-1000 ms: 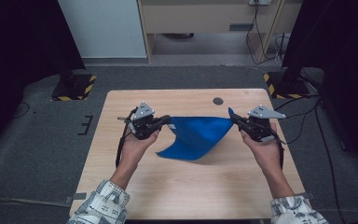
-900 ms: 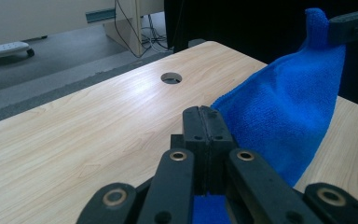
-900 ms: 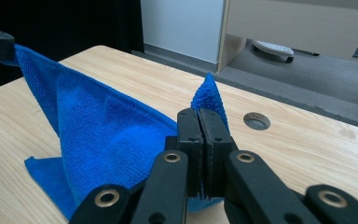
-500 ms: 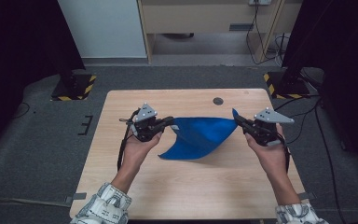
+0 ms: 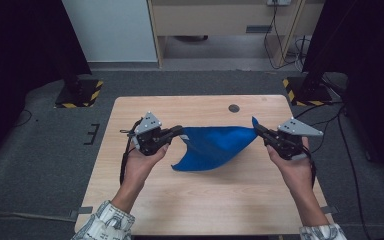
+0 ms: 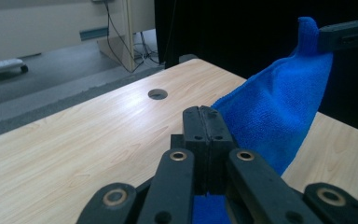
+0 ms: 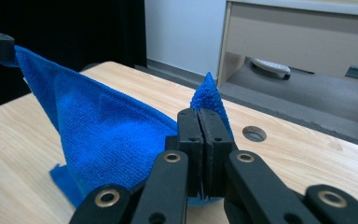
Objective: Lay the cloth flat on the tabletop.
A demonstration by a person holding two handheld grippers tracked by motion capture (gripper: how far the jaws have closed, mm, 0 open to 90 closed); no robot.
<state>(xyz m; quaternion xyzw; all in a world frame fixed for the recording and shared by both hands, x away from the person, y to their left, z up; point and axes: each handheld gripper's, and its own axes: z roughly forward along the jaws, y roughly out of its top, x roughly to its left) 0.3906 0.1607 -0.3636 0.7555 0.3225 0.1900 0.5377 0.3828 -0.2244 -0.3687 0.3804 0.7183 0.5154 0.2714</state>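
You held both forearms out over the wooden table (image 5: 130, 107), palms turned inward, with the two tools raised off the surface and pointed toward each other. Your left gripper (image 5: 179, 132) sat in a hand curled under its body, its tips aimed to the right across the table. Your right gripper (image 5: 258, 131) mirrored it, tips aimed left, with the grey three-cornered plate (image 5: 300, 127) on top.

Both sets of jaws were pressed fully together, each pinching a corner of the blue cloth (image 5: 212, 146). In the left gripper view, the cloth (image 6: 279, 112) ran from just past the closed tips up and away to the far corner, which was clamped in the other tool at the upper right. In the right gripper view, a small peak of cloth (image 7: 207, 98) stood above the closed tips, and the rest stretched away to the left toward the opposite tool.

Between the grippers the top edge was pulled nearly taut and level. Below it the fabric hung in a loose triangular sag, its lower point drooping toward your left gripper's side and resting on the table. The weave looked like fuzzy microfibre. A small round hole (image 5: 234, 108) lay in the tabletop beyond the cloth.
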